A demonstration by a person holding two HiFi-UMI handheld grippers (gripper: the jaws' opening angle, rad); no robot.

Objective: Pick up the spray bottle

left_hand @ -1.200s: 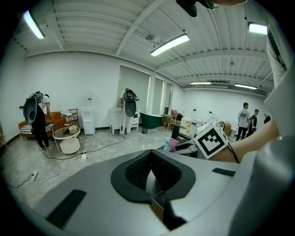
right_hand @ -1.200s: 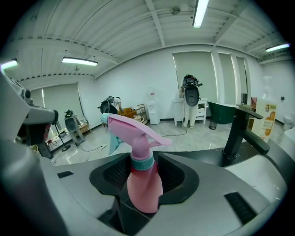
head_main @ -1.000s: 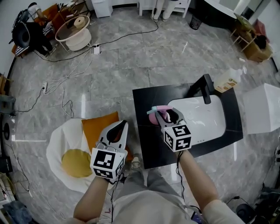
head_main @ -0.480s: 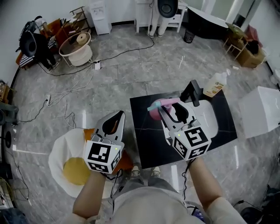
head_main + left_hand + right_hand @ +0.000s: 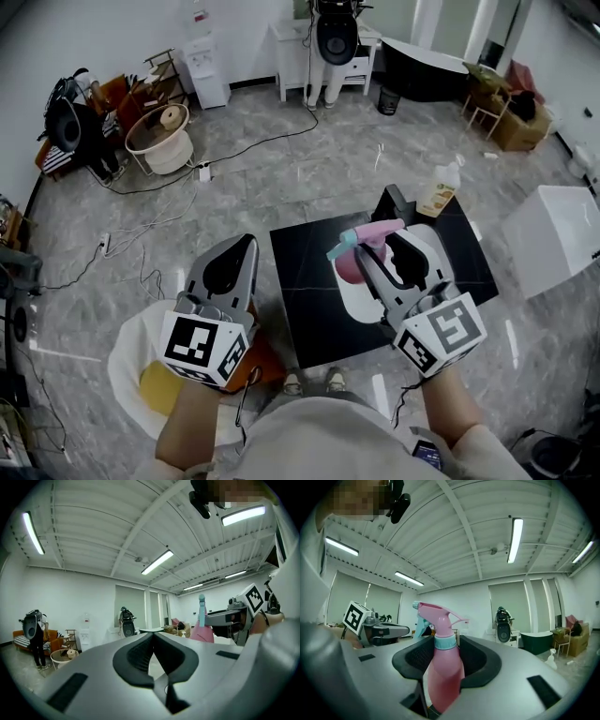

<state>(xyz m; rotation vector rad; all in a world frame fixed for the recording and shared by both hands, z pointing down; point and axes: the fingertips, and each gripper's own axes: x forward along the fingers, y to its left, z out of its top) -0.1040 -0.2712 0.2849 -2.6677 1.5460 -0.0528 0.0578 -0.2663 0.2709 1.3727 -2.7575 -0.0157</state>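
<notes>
While the right hand-held gripper (image 5: 380,246) is clamped on the pink spray bottle (image 5: 440,667), its two dark pads press the bottle's body from either side, just under the teal collar. The bottle stands upright between the jaws, and its trigger head and teal nozzle rise above the jaw tips. Below this hand-held gripper lie the black bench (image 5: 309,281) and its white sink (image 5: 448,251). A black tap (image 5: 394,202) stands just past the jaw tips, and a pump bottle of amber liquid (image 5: 437,194) stands beyond them to the right. The left hand-held gripper (image 5: 244,242) is held level to the left of the right one, off the bench's edge and over the grey floor (image 5: 234,187); its jaws are closed tip to tip with nothing between them.
</notes>
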